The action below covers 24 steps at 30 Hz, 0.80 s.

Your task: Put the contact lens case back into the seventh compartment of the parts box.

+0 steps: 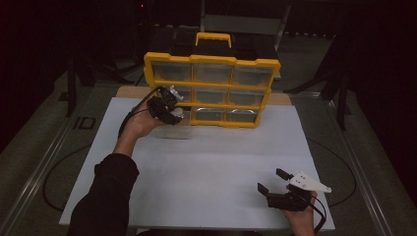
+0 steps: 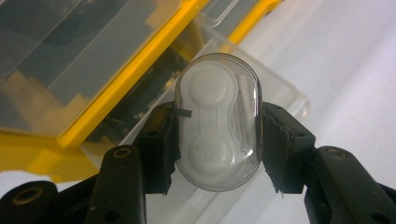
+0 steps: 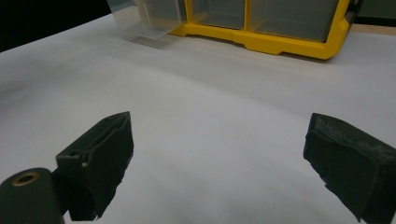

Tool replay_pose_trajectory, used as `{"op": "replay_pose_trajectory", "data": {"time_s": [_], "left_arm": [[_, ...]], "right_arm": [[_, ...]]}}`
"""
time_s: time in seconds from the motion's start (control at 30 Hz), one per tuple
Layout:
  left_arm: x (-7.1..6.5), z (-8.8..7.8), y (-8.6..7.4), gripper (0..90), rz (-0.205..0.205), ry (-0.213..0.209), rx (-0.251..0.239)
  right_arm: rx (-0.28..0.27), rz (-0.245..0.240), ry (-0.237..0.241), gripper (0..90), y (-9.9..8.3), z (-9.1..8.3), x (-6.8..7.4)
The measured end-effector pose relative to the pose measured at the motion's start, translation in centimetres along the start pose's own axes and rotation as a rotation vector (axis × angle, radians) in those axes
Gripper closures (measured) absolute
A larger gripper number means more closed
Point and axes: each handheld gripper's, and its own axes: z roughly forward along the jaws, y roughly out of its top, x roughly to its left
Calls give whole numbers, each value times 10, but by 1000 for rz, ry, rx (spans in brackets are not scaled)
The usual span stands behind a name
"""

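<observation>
White counter (image 1: 196, 167), dark room: the left gripper (image 1: 169, 109) clamps a clear contact-lens case (image 2: 217, 121) over a pulled-out clear drawer (image 1: 173, 130) of the yellow organizer (image 1: 211, 61), seemingly for stowing; the right gripper's (image 1: 273, 179) fingers (image 3: 105, 154) rest agape, idle.

A white board (image 1: 206, 167) covers the table (image 1: 59, 147). Behind the yellow organizer, a grey chair (image 1: 243, 22) stands in the dark. A black cable loop (image 1: 49, 182) lies beside the board's left edge.

Your layout, left to right

Your left gripper (image 1: 173, 109) holds the case (image 2: 217, 122) above the pulled-out drawer (image 1: 172, 129), before the organizer (image 1: 211, 88); your right gripper (image 1: 273, 182) sits well apart, near you, over the table (image 1: 206, 167).
</observation>
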Motion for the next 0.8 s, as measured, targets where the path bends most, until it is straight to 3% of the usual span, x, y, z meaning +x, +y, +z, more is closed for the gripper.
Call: {"op": "replay_pose_trajectory", "data": {"time_s": [0.27,0.5,0.67,0.73,0.8], "left_arm": [[3,8,-6,498,-25,21,20],[8,15,-13,481,-84,51,37],[8,7,-14,221,-120,85,-5],[9,1,-15,147,-154,60,-29],[9,-3,-17,106,-158,83,-36]], "right_arm": [[-2,0,-2,83,0,0,0],[-6,2,1,83,0,-1,0],[-7,-1,-1,83,0,-1,-1],[-7,1,-1,83,0,-1,-1],[-8,0,-4,83,0,-1,0]]}}
